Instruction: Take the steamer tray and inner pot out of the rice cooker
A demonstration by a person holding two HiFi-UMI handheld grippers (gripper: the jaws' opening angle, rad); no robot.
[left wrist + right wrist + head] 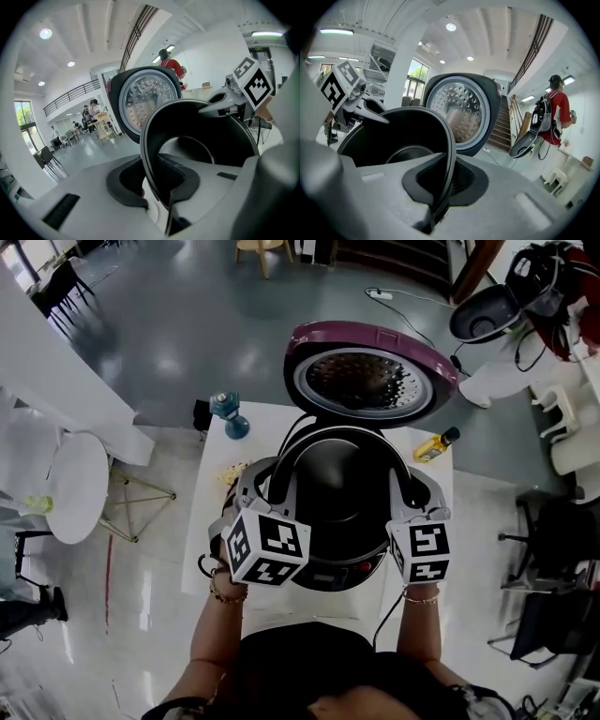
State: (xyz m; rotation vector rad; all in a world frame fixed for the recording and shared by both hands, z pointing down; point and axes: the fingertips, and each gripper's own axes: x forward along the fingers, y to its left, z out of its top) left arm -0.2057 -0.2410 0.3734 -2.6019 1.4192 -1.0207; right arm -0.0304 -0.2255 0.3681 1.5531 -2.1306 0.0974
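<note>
Far edge of table (pixel 262 432) blocked by the upright open lid (pixel 370 381). Blue bottle (pixel 228 414) at far left corner, yellow bottle (pixel 436 444) at far right corner, yellowish scrap (pixel 232 472) by left edge. Inner pot (pixel 337 474) covers the cooker (pixel 328 573) mouth. Near edge strip bare, apart from a black cable (pixel 384 615) toward the right.

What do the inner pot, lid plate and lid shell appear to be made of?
The inner pot looks like thin metal with a black non-stick coating: satin sheen, slim rolled rim. The lid plate seems bare metal, aluminium or steel: silvery, dimpled, bright glints. The lid shell is probably glossy purple plastic: smooth moulded curve with soft highlights.
</note>
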